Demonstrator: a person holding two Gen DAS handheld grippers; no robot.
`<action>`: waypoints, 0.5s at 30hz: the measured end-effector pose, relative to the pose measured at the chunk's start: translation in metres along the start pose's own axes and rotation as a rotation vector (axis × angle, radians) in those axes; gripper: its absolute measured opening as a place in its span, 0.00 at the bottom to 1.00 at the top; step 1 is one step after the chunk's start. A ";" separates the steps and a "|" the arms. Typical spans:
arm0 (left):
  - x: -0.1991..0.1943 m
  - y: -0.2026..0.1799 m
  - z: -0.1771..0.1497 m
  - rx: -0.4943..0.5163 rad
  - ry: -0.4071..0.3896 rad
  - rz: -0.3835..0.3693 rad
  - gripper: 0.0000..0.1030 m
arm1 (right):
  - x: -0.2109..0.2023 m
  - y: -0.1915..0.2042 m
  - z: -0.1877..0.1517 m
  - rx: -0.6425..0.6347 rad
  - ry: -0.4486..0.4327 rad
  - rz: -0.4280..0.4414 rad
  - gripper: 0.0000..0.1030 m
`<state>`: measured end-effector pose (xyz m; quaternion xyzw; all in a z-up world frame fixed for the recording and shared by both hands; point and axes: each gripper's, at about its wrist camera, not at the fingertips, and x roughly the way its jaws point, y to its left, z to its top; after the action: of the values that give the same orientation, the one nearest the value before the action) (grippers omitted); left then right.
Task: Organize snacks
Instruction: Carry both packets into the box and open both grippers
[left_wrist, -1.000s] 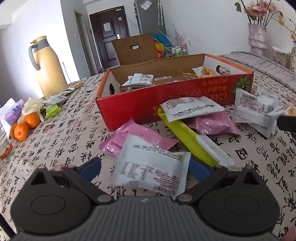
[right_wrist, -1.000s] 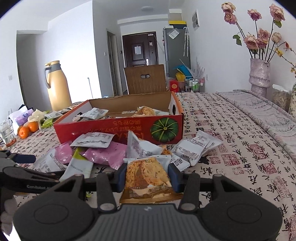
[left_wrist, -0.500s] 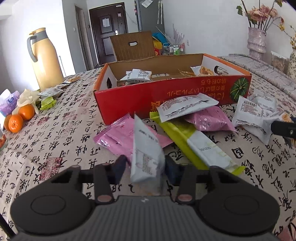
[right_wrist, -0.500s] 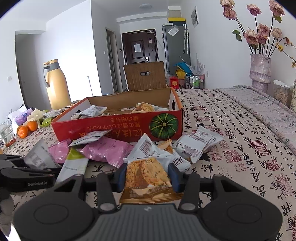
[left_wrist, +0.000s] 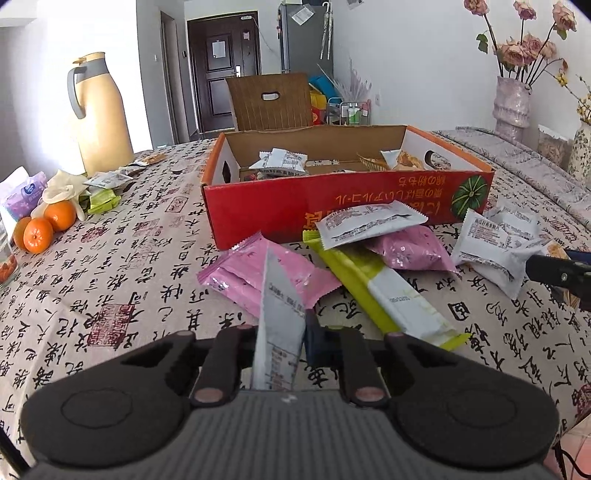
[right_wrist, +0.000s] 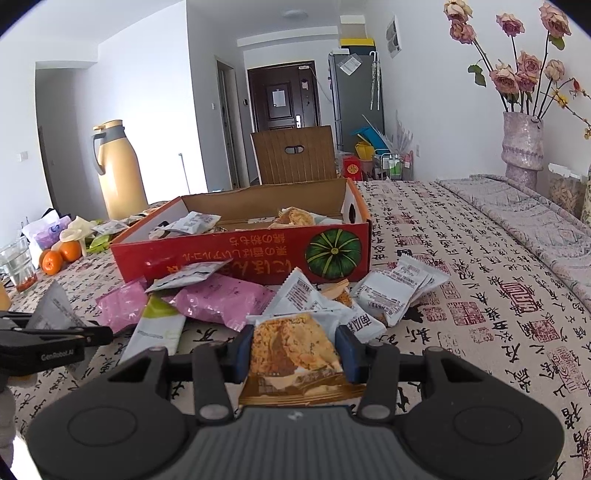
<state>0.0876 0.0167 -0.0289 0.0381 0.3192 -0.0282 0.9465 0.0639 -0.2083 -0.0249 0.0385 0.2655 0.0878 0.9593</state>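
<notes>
My left gripper (left_wrist: 282, 338) is shut on a white snack packet (left_wrist: 279, 317), held edge-up above the tablecloth. My right gripper (right_wrist: 293, 349) is shut on a packet with an orange cracker picture (right_wrist: 291, 354). Ahead stands an open red cardboard box (left_wrist: 332, 205) with a pumpkin print, holding several packets; it also shows in the right wrist view (right_wrist: 236, 254). Loose pink packets (left_wrist: 255, 273), a green-and-white bar (left_wrist: 384, 291) and white packets (left_wrist: 491, 240) lie in front of it. The left gripper shows at the left in the right wrist view (right_wrist: 55, 332).
A yellow thermos jug (left_wrist: 101, 114) stands at the back left, with oranges (left_wrist: 46, 225), a tissue pack (left_wrist: 22, 192) and small packets near it. A glass (right_wrist: 16, 266) is at the far left. A vase of roses (right_wrist: 522, 144) stands at the right. A chair back (left_wrist: 271, 101) is behind the box.
My left gripper closed on the white packet and lifted it, turning it from flat to edge-up. The right gripper keeps its cracker packet and has risen slightly.
</notes>
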 end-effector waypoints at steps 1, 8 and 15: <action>-0.002 0.000 0.000 -0.002 -0.005 -0.001 0.15 | -0.001 0.000 0.000 0.000 -0.002 0.000 0.45; -0.020 0.000 0.011 -0.008 -0.064 -0.003 0.15 | -0.008 0.003 0.004 -0.008 -0.026 0.011 0.45; -0.028 -0.003 0.030 -0.023 -0.125 -0.010 0.15 | -0.012 0.008 0.017 -0.024 -0.070 0.022 0.45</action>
<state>0.0836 0.0115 0.0120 0.0236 0.2602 -0.0318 0.9647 0.0616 -0.2027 -0.0031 0.0329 0.2301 0.1003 0.9674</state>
